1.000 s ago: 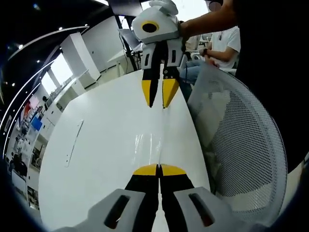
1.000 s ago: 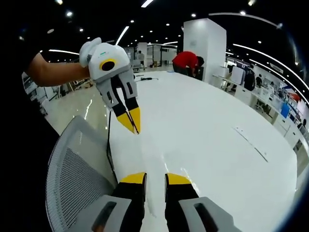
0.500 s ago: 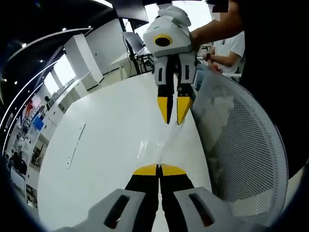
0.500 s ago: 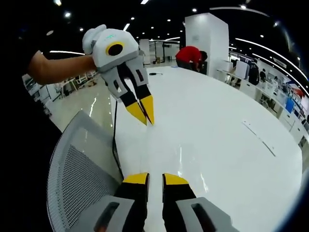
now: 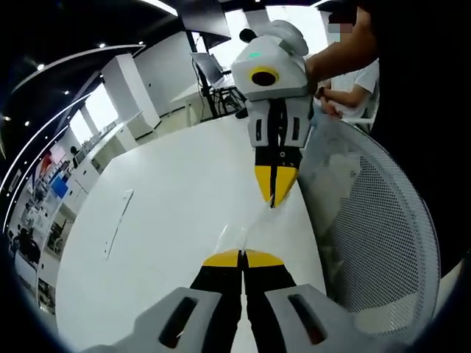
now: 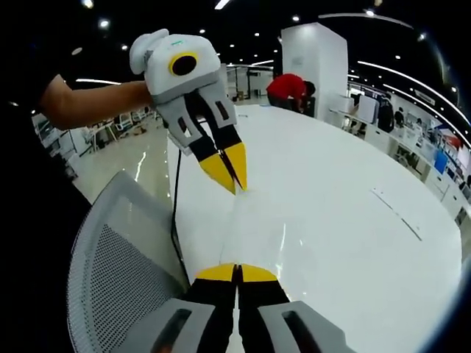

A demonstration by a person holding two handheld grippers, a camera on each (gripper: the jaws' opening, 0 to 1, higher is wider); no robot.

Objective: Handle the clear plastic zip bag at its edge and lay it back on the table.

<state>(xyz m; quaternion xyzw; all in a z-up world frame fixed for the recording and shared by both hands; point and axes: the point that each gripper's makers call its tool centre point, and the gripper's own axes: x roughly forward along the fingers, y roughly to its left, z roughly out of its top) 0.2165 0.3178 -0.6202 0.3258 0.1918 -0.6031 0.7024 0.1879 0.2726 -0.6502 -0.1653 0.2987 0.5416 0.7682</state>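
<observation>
Both grippers pinch the bag by opposite edges. Left gripper (image 5: 242, 257): jaws closed on the near edge of the bag (image 5: 246, 229), which stretches toward 12 o'clock to the right gripper (image 5: 274, 197), also closed on it. In the right gripper view the bag (image 6: 241, 232) runs from the right gripper (image 6: 237, 272) to the left gripper (image 6: 237, 184) at 12 o'clock. The film appears held just above the table (image 5: 162, 220), though this is hard to tell. Grasping is done; lowering and release remain.
</observation>
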